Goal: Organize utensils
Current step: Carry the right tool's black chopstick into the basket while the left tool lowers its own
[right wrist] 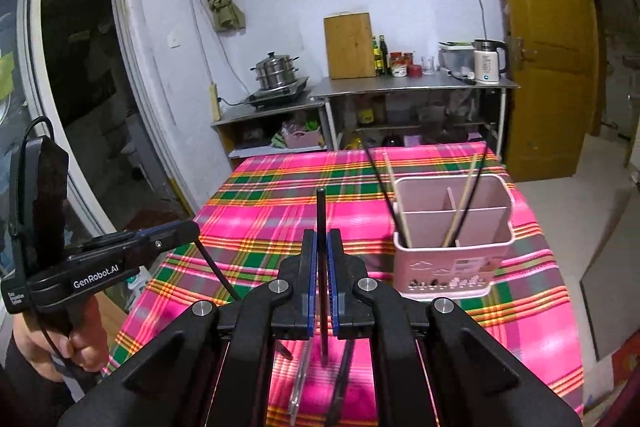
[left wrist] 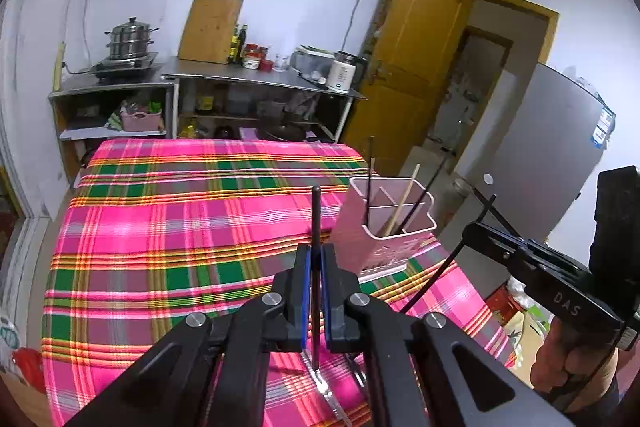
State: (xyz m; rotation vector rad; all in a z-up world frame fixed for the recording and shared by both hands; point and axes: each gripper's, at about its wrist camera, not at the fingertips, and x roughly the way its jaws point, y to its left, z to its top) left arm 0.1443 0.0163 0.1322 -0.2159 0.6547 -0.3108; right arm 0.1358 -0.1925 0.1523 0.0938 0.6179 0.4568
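**Both grippers clamped on black chopsticks**

Over the plaid cloth: left gripper has its blue-padded jaws nearly shut on a thin black chopstick, round-tipped, standing about upright between the pads. Right gripper is the same, jaws pinched on a second black stick, also near upright.

Holder is a pink plastic box with rounded corners and thin inner dividers, with small printed graphics on the front. It sits on the cloth toward the table's right edge, right of both grippers, apart from them. Inside, leaning on the walls: two pale wooden chopsticks and two black ones, spread over two compartments.

Clear flat plastic utensil lies on the cloth under the right gripper, shape blurred. Cloth is woven, pink/green/orange check, smooth, draped over the table edge.
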